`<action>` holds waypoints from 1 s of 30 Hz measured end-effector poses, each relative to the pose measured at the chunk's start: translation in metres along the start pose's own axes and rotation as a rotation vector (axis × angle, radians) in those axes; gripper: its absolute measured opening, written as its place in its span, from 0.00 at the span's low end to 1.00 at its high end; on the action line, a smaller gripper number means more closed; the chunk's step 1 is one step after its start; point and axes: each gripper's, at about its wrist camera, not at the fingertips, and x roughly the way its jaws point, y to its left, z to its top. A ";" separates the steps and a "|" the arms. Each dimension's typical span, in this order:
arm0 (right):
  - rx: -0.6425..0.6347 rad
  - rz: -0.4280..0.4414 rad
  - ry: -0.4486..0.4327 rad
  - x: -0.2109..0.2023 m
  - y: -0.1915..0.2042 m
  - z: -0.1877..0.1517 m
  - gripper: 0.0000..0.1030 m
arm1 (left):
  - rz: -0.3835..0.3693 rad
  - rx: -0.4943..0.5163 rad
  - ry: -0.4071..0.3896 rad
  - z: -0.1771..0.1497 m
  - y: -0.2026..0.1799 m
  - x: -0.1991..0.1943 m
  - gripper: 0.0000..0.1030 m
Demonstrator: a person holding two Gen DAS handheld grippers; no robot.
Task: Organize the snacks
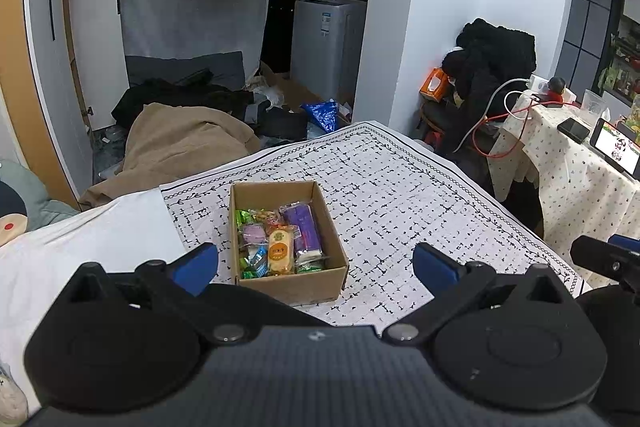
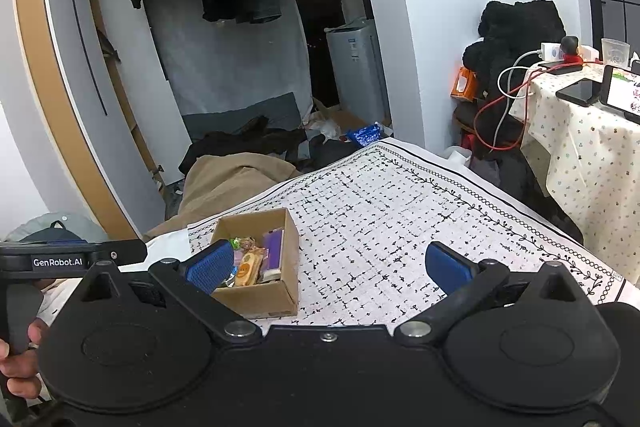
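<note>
Patterned cloth (image 1: 400,195) covered the bench where a small open cardboard box (image 1: 288,283) sat near its left edge, packed with wrapped snacks (image 1: 280,239) in purple, pink, green and orange. Both the left tool (image 1: 316,267) and right tool (image 2: 330,267) hovered short of it, jaws spread wide and empty.

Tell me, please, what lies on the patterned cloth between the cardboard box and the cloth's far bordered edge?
Nothing: in both wrist views the patterned cloth is bare from the cardboard box to its far border.
</note>
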 end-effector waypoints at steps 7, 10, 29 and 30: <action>-0.003 0.000 0.011 0.001 0.000 0.002 1.00 | -0.003 0.002 0.000 0.001 0.000 -0.001 1.00; -0.005 -0.002 0.016 0.001 0.001 0.003 1.00 | -0.003 0.004 -0.002 0.002 -0.001 -0.001 1.00; -0.023 -0.015 0.035 0.010 0.004 0.010 1.00 | -0.006 0.011 0.012 0.004 0.000 0.003 1.00; -0.025 -0.015 0.038 0.010 0.004 0.010 1.00 | -0.006 0.010 0.013 0.004 0.001 0.003 1.00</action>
